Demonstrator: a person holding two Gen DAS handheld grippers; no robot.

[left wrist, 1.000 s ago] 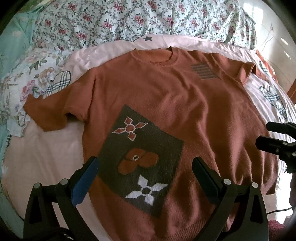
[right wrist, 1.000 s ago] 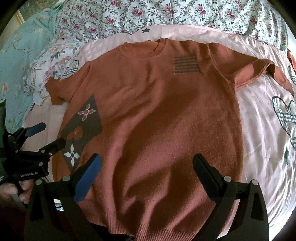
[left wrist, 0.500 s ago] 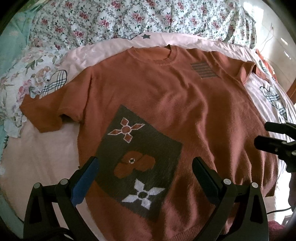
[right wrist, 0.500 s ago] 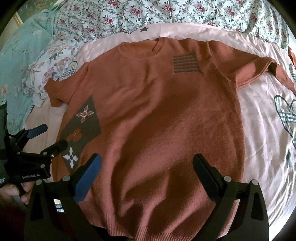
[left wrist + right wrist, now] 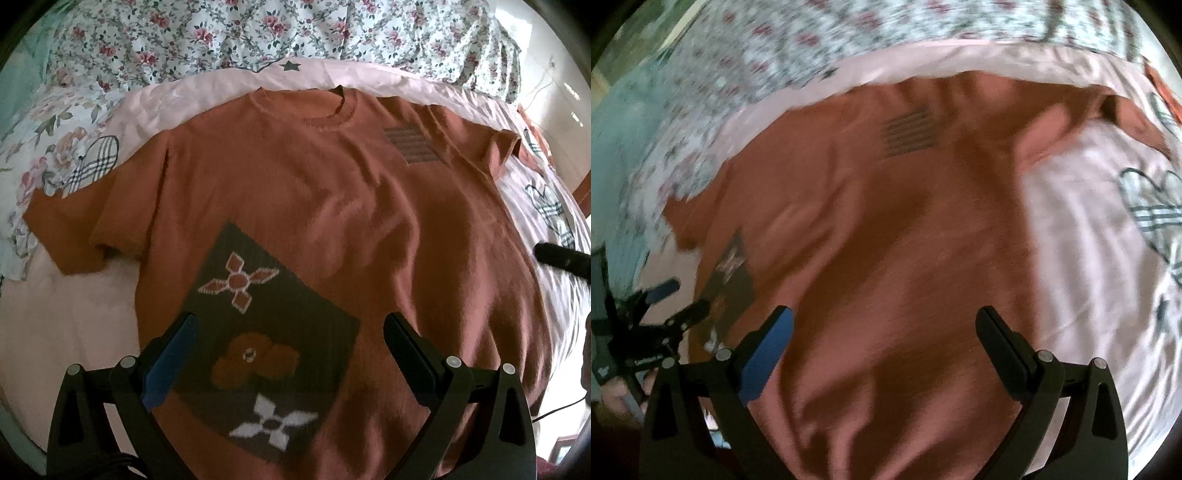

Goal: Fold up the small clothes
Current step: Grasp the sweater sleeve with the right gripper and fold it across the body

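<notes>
A rust-orange short-sleeved knit sweater [image 5: 295,192] lies flat, front up, on a pink bed sheet [image 5: 66,332]. It has a dark patch with flower shapes [image 5: 269,339] low on its left and a small striped patch [image 5: 412,144] on the chest. My left gripper [image 5: 291,339] is open, hovering over the dark patch near the hem. My right gripper [image 5: 884,332] is open over the sweater's lower middle [image 5: 886,277]; its view is blurred. The left gripper shows at the left edge of the right wrist view [image 5: 672,299], and one right finger [image 5: 557,254] shows in the left wrist view.
A floral quilt [image 5: 295,33] lies bunched along the far side of the bed. The sheet has plaid heart prints at the left [image 5: 96,166] and right [image 5: 1148,206]. Another orange cloth [image 5: 532,147] peeks out at the far right.
The right wrist view has swung and blurred, so the right gripper is moving, closer over the sweater. The left gripper has drifted slightly. Both stay open.
</notes>
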